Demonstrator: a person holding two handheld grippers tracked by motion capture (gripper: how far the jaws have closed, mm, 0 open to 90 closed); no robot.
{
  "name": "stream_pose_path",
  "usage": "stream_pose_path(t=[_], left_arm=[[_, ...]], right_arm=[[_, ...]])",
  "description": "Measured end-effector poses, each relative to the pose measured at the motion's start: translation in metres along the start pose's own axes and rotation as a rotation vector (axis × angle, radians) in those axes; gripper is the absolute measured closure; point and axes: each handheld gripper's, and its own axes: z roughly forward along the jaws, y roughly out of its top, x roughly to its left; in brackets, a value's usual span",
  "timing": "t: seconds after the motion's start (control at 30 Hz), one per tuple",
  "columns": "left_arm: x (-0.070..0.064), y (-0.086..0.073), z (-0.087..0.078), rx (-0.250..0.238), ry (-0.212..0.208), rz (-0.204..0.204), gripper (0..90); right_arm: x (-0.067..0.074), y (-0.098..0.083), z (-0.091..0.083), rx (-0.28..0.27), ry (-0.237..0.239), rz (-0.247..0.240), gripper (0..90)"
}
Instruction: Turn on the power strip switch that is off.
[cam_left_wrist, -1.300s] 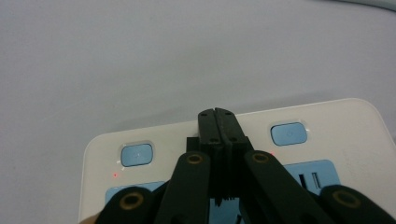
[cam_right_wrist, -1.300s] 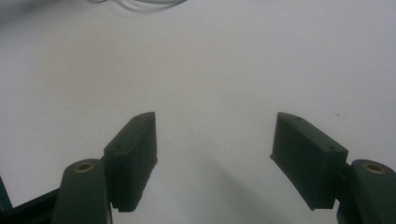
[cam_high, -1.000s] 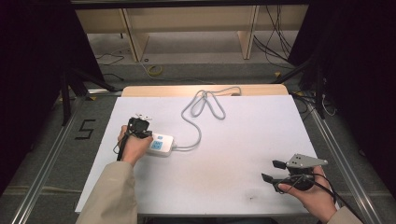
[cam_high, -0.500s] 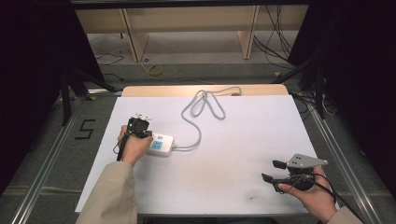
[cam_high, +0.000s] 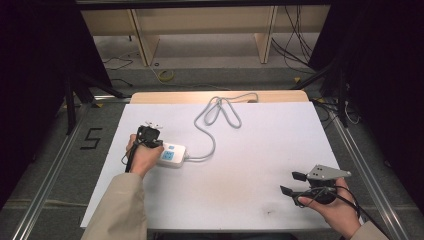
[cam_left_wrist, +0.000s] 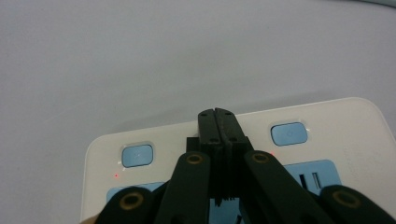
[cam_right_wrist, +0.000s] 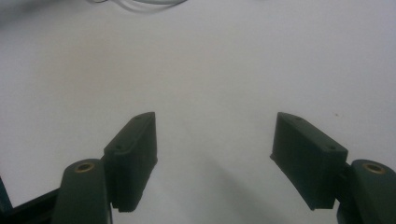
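A white power strip (cam_high: 172, 155) with blue sockets lies on the white table sheet, left of centre. In the left gripper view the strip (cam_left_wrist: 327, 135) shows two blue buttons and small red lights. My left gripper (cam_left_wrist: 218, 116) is shut with nothing between its jaws, its tips over the strip's top face between the two buttons. In the high view this left gripper (cam_high: 152, 142) sits at the strip's left end. My right gripper (cam_high: 292, 183) rests at the table's front right, jaws wide open over bare sheet, and its right gripper view shows the gripper (cam_right_wrist: 215, 144) holding nothing.
The strip's grey cable (cam_high: 220, 112) runs right, then back, and loops near the table's far edge. A wooden strip (cam_high: 280, 95) borders the far side. Metal rails (cam_high: 50, 170) flank the table, and a wooden shelf frame (cam_high: 200, 25) stands behind.
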Motion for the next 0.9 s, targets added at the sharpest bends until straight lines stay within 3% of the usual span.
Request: stream_pose_path(t=[0.9], left_arm=[[0.0029,-0.0004,-0.0002,-0.005,-0.016,-0.016,90.0]], right_arm=[[-0.0009,-0.0001,-0.0004,0.002,-0.002,0.001,31.2]])
